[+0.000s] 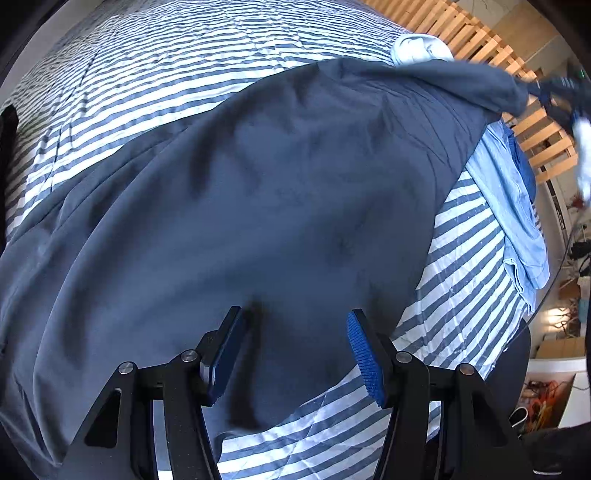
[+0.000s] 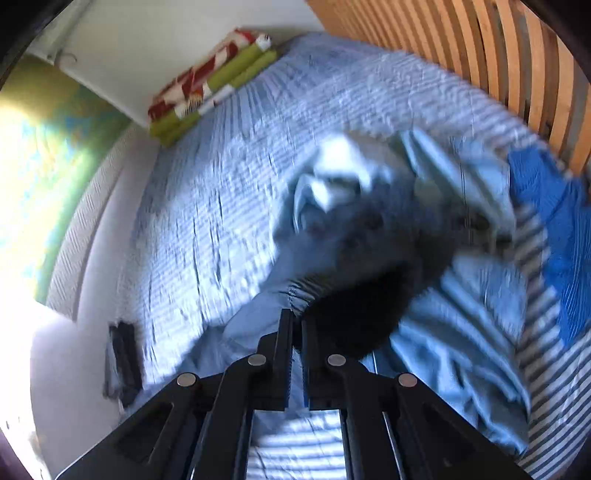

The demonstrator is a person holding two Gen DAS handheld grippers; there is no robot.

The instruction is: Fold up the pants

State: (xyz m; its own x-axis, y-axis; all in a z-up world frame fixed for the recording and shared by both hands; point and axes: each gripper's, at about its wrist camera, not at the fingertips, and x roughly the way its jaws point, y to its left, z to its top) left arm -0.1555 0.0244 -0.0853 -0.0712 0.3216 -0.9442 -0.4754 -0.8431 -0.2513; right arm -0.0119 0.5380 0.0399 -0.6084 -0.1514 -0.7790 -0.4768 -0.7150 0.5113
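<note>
The dark pants (image 1: 266,206) lie spread across the striped bed cover (image 1: 147,85), their long axis running from its near left edge up toward the slatted headboard (image 1: 476,33) at far right. The left gripper (image 1: 295,354) hangs over the near hem, jaws spread, nothing between them. By my reading it must drop straight onto that cloth. The right gripper (image 2: 297,332) is pressed together, pinching the pants' bunched far end (image 2: 314,288); only its blurred view shows that pinch.

striped quilt (image 1: 155,74) over the bed, light blue garment (image 1: 517,206) at its slat-side edge, wooden slats (image 2: 480,55), folded red-green blanket (image 2: 210,85) at far corner
</note>
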